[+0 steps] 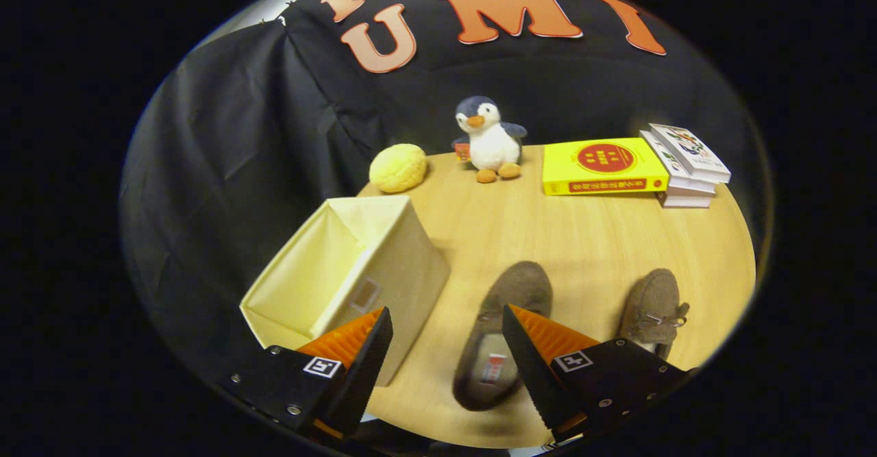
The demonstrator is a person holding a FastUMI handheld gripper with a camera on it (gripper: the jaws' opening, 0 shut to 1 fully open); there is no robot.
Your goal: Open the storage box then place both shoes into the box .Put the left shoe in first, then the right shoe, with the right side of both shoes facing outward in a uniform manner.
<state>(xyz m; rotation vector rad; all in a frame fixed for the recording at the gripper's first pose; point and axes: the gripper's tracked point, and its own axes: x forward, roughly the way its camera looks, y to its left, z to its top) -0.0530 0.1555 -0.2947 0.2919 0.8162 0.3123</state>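
On the table (589,251) ahead of my gripper (445,334), the cream fabric storage box (342,272) stands near the edge with its top already open, no lid that I can see, so I judge the opening step done and the loading not yet begun. My jaws stand wide and hold nothing. One finger hangs over the box's near corner, the other over the nearer shoe.

That brown shoe (503,334) lies flat just beside the box, sole down, toe pointing away from me, its open heel end between and below my fingers. The second brown shoe (654,310), with a small bow on top, sits well apart on the far side of it, also toe away. Lying side by side like that, the one next to the box reads to me as the left shoe, which goes in first, though I cannot be certain from this angle.

Beyond them a plush penguin (488,138), a yellow ball-like toy (398,168) and stacked books (637,169) line the back, clear of my working path.

I would come down over the nearer shoe's side wall next.
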